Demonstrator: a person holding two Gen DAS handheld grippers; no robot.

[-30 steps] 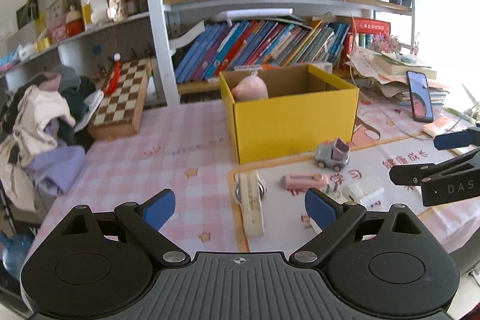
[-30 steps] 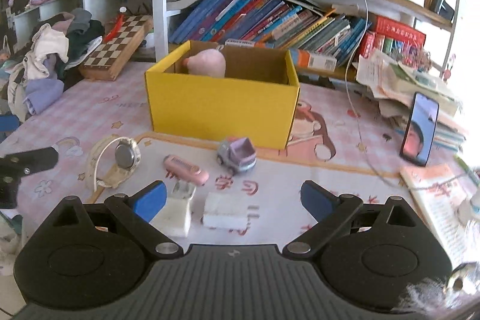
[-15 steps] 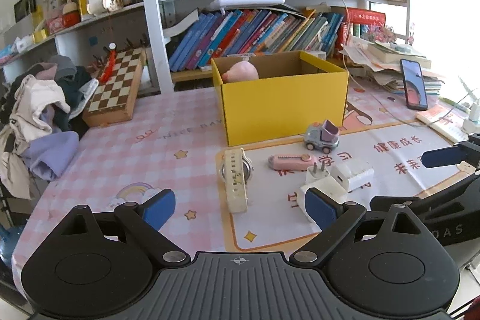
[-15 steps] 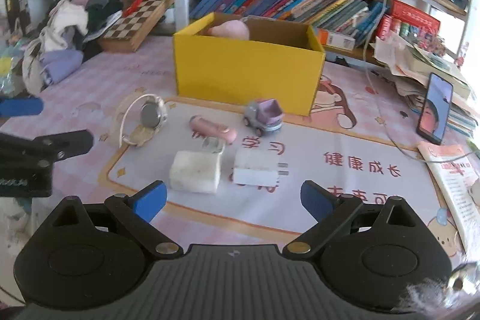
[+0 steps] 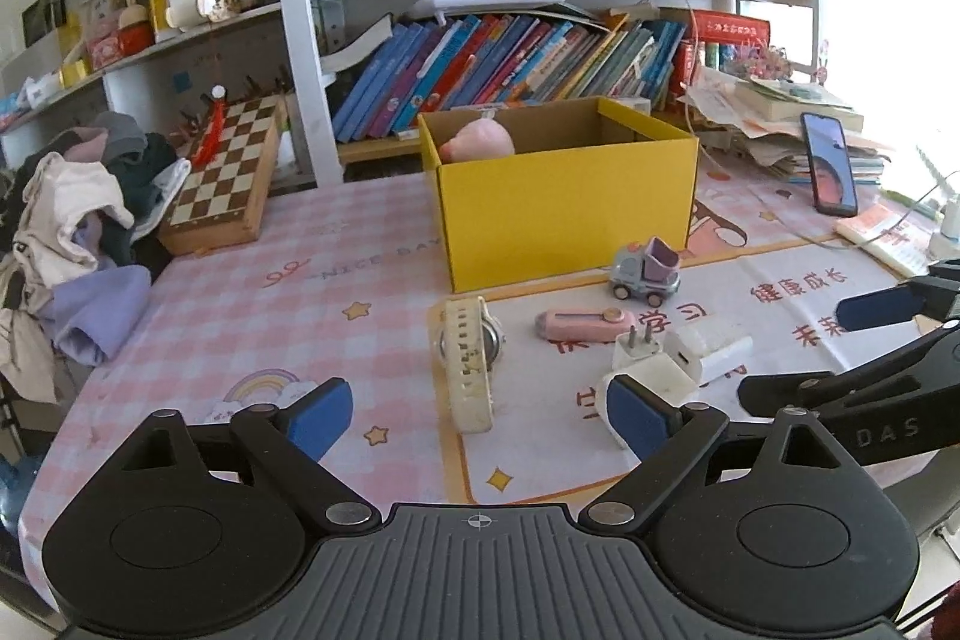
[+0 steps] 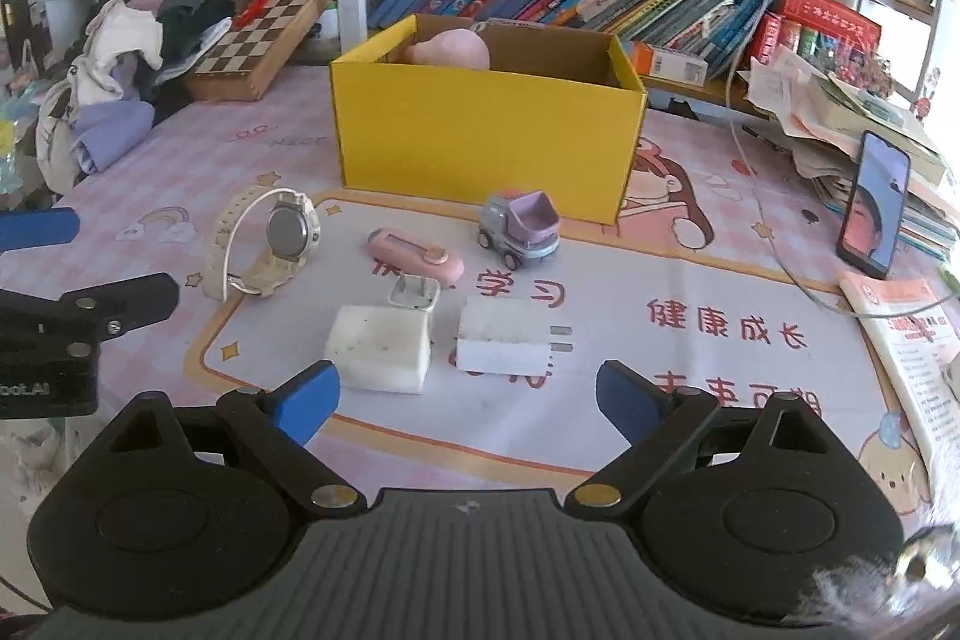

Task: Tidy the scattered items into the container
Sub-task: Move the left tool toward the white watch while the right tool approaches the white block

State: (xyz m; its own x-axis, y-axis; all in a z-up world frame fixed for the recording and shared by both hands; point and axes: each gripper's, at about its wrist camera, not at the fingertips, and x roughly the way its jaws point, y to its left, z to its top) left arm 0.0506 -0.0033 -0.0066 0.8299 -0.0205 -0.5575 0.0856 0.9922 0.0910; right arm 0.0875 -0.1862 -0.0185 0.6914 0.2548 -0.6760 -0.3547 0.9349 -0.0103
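A yellow cardboard box (image 5: 564, 202) (image 6: 486, 148) stands open on the table with a pink plush (image 5: 477, 141) (image 6: 450, 49) inside. In front of it lie a cream wristwatch (image 5: 471, 358) (image 6: 267, 244), a pink flat device (image 5: 585, 325) (image 6: 417, 259), a grey-and-lilac toy truck (image 5: 645, 271) (image 6: 522, 229) and two white plug chargers (image 6: 381, 346) (image 6: 507, 343). My left gripper (image 5: 477, 415) hovers open just short of the watch. My right gripper (image 6: 468, 397) hovers open just short of the two chargers. Neither holds anything.
A chessboard box (image 5: 225, 181) and a heap of clothes (image 5: 78, 226) occupy the left side. A phone (image 6: 873, 205) leans against stacked papers on the right, with a booklet (image 6: 912, 340) beside it. Bookshelves (image 5: 510, 58) rise behind the box.
Both grippers have pulled back from the box and risen, so the box looks smaller and more of the table shows. Both stay open. No item has moved.
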